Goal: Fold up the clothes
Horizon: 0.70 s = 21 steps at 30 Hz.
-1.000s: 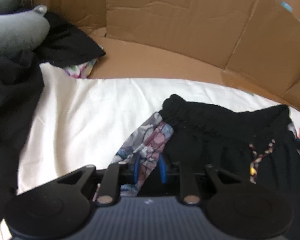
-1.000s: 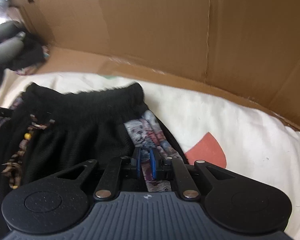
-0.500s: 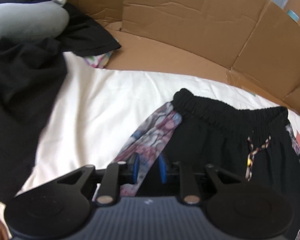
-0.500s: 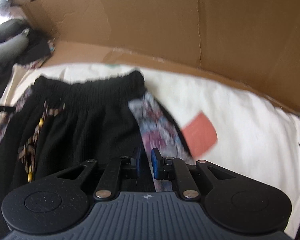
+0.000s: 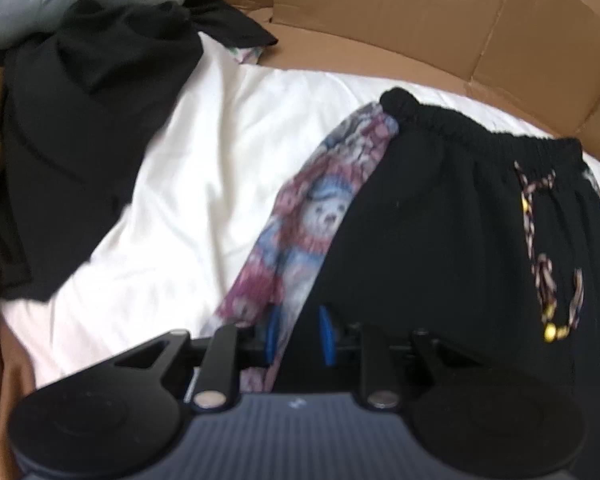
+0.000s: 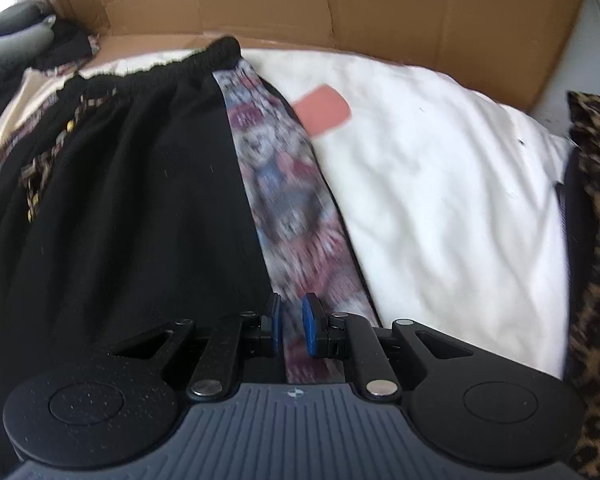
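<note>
Black shorts (image 5: 440, 216) lay flat on the white sheet (image 5: 188, 168), waistband at 12 o'clock. Left gripper (image 5: 298, 334) pinched the L patterned side stripe, right gripper (image 6: 291, 324) the R one (both low, equally near).

Black shorts (image 5: 440, 216) with a gathered elastic waistband (image 5: 472, 128) are lying spread flat on a white sheet, the waistband sitting toward twelve o'clock in both wrist views and the body widening toward six o'clock. A patterned side stripe (image 5: 300, 224), printed with teddy bears in pink, blue and grey, is running down the edge at nine o'clock in the left wrist view; a matching stripe (image 6: 284, 184) is running down the edge at three o'clock in the right wrist view. A braided drawstring (image 5: 540, 248), dark and pale with yellow beads at its ends, is hanging from the waistband's middle over the front.
</note>
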Each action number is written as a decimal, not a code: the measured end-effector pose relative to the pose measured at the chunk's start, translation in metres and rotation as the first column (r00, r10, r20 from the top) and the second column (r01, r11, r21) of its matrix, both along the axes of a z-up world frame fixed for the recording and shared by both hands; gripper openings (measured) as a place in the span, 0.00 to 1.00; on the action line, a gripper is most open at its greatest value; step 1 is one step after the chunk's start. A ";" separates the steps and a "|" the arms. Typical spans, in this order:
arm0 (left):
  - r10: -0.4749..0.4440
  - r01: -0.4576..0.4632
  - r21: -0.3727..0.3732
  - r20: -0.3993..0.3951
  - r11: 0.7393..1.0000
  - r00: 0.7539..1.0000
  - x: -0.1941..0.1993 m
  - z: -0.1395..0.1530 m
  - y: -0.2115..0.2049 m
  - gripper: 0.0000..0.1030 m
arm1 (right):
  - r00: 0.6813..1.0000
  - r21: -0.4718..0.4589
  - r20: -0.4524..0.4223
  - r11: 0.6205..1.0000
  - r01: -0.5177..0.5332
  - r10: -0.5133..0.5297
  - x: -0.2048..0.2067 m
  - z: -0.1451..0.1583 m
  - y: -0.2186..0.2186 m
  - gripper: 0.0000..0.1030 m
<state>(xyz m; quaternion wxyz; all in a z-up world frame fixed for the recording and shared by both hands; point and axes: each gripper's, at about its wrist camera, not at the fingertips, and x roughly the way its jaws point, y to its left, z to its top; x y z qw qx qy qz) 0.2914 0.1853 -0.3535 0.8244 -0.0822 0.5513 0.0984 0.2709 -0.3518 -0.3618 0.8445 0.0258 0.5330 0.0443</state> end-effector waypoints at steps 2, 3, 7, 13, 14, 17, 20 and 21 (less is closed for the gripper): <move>-0.005 0.006 0.009 -0.012 1.000 1.000 -0.007 0.001 0.001 0.23 | 1.000 -0.007 -0.013 1.000 0.002 -0.002 -0.008 0.000 -0.003 0.17; -0.002 0.002 0.012 -0.019 1.000 1.000 -0.011 0.001 0.002 0.23 | 1.000 -0.017 -0.023 1.000 -0.007 0.007 -0.010 0.000 -0.004 0.18; 0.024 -0.023 0.010 -0.023 1.000 0.999 -0.031 0.006 0.012 0.23 | 0.998 -0.083 -0.053 0.995 -0.046 0.042 -0.024 0.000 -0.010 0.18; 0.051 -0.051 0.006 -0.053 0.999 0.997 -0.064 0.006 0.027 0.23 | 0.996 -0.094 -0.088 0.995 -0.024 0.015 -0.039 0.003 -0.031 0.18; 0.056 -0.055 0.015 -0.065 0.998 0.996 -0.069 0.003 0.029 0.23 | 0.995 -0.095 -0.095 0.995 -0.022 0.013 -0.041 0.003 -0.032 0.18; 0.085 -0.085 0.004 -0.072 0.996 0.994 -0.083 -0.002 0.033 0.23 | 0.993 -0.093 -0.117 0.996 -0.012 0.001 -0.049 0.005 -0.036 0.18; 0.095 -0.095 0.001 -0.077 0.995 0.993 -0.091 -0.003 0.034 0.23 | 0.990 -0.104 -0.139 0.994 -0.014 0.000 -0.058 0.005 -0.040 0.18; 0.092 -0.092 0.001 -0.083 0.996 0.992 -0.094 -0.003 0.033 0.23 | 0.989 -0.107 -0.145 0.994 -0.013 -0.003 -0.061 0.005 -0.041 0.18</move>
